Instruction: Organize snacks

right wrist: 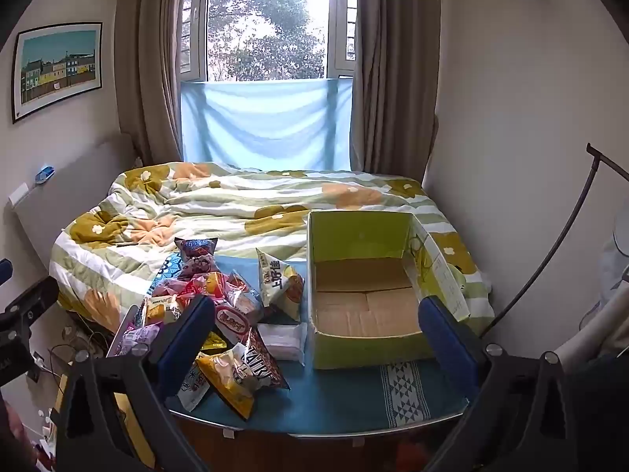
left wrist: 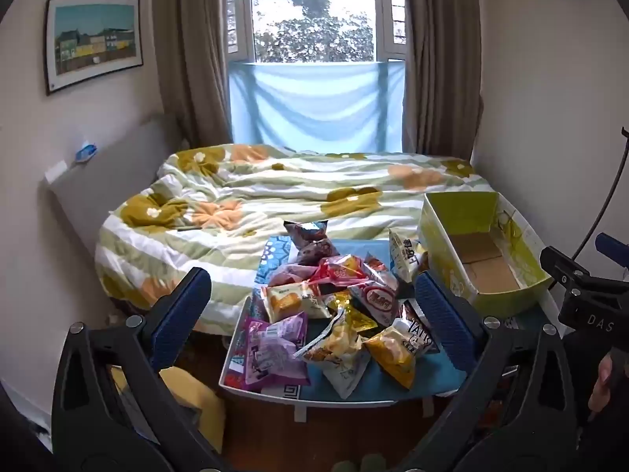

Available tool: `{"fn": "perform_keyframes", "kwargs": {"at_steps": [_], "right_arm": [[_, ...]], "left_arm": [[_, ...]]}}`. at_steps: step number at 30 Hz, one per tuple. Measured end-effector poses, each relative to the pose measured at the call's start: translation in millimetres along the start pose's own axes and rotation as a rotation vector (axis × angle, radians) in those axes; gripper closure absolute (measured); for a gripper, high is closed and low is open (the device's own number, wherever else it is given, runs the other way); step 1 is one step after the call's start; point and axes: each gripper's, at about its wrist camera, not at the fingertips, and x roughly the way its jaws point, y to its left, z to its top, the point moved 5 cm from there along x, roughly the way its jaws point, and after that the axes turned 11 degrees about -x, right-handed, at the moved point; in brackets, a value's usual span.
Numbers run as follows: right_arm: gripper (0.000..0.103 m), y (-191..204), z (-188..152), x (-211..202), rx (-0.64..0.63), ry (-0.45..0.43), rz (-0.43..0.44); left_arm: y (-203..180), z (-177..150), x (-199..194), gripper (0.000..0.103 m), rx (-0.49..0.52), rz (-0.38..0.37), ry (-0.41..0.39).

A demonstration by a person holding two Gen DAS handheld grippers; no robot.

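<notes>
Nothing is sorted yet: snack packets (left wrist: 334, 314) lie heaped left of the empty box (right wrist: 365, 299). Both grippers' jaws stand apart, holding nothing. Next likely calls for pinching one packet.

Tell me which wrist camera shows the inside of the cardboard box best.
The right wrist view: the cardboard box sits near centre between the open right gripper fingers, its bare brown floor fully visible, nothing inside. The left wrist view shows the same box pushed to the right edge, angled and distorted, with part of the floor hidden behind its near wall.

Glossy crinkled foil-and-plastic snack packets (left wrist: 334, 314) lie heaped beside a matt yellow-green cardboard box (right wrist: 365, 350); the soft flowered cotton quilt (left wrist: 243, 196) behind looks rumpled.
</notes>
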Motion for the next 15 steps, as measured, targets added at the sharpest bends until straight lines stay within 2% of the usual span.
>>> {"fn": "perform_keyframes", "kwargs": {"at_steps": [1, 3, 15], "right_arm": [[0.0, -0.5, -0.7, 1.0, 0.011, 0.025, 0.011], [0.0, -1.8, 0.3, 0.9, 0.012, 0.02, 0.008], [0.0, -0.5, 0.1, 6.8, 0.01, 0.01, 0.003]], "left_arm": [[1.2, 2.3, 0.3, 0.001, 0.009, 0.004, -0.013], [-3.1, -1.2, -2.6, 0.001, 0.031, 0.014, -0.04], [-9.0, 4.5, 0.0, 0.001, 0.033, 0.037, -0.023]]}}
